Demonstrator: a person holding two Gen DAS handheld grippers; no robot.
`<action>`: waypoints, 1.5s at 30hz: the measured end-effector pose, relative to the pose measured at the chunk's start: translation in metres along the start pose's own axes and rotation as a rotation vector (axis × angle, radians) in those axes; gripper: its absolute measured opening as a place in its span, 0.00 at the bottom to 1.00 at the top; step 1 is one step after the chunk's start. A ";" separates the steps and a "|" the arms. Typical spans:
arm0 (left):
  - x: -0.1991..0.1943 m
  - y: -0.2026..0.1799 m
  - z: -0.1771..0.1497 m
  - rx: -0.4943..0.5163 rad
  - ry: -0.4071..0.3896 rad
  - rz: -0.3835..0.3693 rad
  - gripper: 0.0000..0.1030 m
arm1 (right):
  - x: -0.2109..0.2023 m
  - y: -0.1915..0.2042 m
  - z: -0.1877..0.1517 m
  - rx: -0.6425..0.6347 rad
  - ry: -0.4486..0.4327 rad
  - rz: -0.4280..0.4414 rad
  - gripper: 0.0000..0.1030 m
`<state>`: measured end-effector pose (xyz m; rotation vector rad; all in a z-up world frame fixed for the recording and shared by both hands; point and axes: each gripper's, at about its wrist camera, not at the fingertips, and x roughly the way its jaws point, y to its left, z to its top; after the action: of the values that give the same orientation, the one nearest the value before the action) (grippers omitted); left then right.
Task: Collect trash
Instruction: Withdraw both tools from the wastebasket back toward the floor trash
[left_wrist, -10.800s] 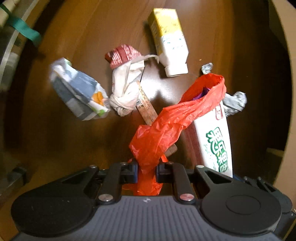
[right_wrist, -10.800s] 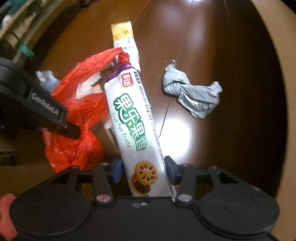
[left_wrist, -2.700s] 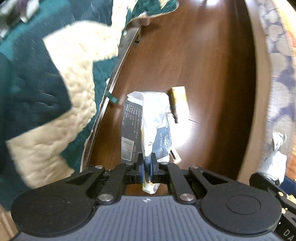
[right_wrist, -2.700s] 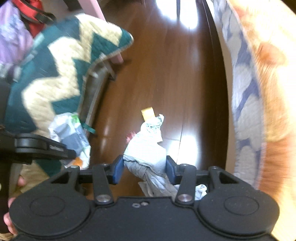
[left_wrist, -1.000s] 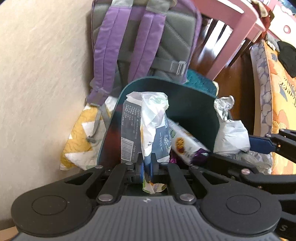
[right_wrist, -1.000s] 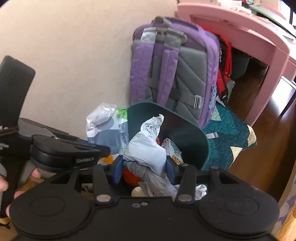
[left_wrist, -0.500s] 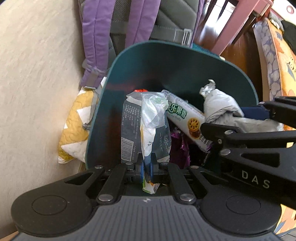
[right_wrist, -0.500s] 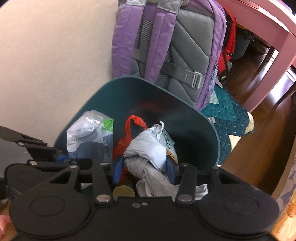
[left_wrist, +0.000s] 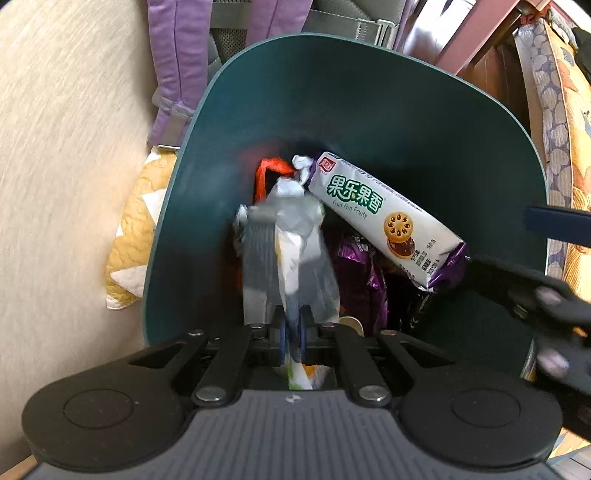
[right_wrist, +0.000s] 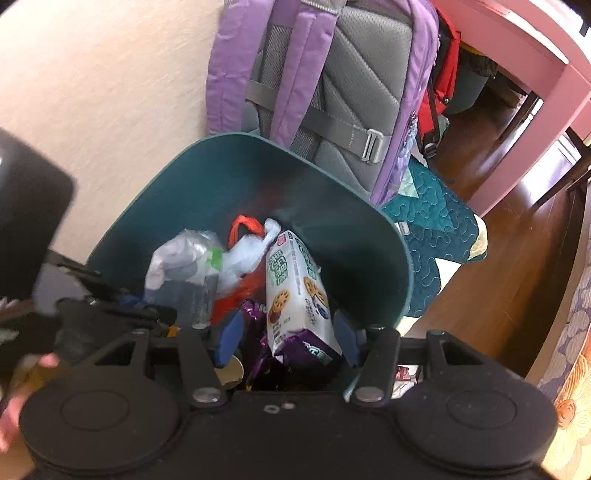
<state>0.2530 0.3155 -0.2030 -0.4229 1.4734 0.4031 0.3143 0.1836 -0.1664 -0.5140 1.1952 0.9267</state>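
The left gripper (left_wrist: 291, 332) pinches a crumpled plastic wrapper (left_wrist: 291, 251) that reaches ahead of it into the teal bin (left_wrist: 369, 92). The right gripper (right_wrist: 286, 341) is spread over the bin, with the cookie pack (right_wrist: 299, 291) loose between its fingers. Only the right view shows the pink table (right_wrist: 535, 48) beyond.

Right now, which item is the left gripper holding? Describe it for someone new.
Look in the dark teal trash bin by the purple backpack. The left gripper pinches a crumpled grey-and-white plastic wrapper, left of the long white cookie pack.

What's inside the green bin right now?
In the green bin: a biscuit pack, a red plastic bag, purple wrappers and crumpled paper. The left hand-held gripper holds a wrapper over them. The bin's bottom is covered.
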 end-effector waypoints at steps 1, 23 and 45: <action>0.001 0.000 0.000 0.000 -0.001 -0.005 0.07 | -0.004 -0.002 -0.002 0.003 -0.006 0.005 0.55; -0.088 -0.032 -0.038 0.104 -0.253 -0.037 0.67 | -0.128 -0.051 -0.066 0.146 -0.216 0.121 0.62; -0.149 -0.188 -0.049 0.252 -0.475 -0.115 0.78 | -0.192 -0.188 -0.200 0.359 -0.377 0.017 0.97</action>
<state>0.2976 0.1278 -0.0516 -0.1898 1.0147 0.2022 0.3430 -0.1367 -0.0729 -0.0357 0.9903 0.7589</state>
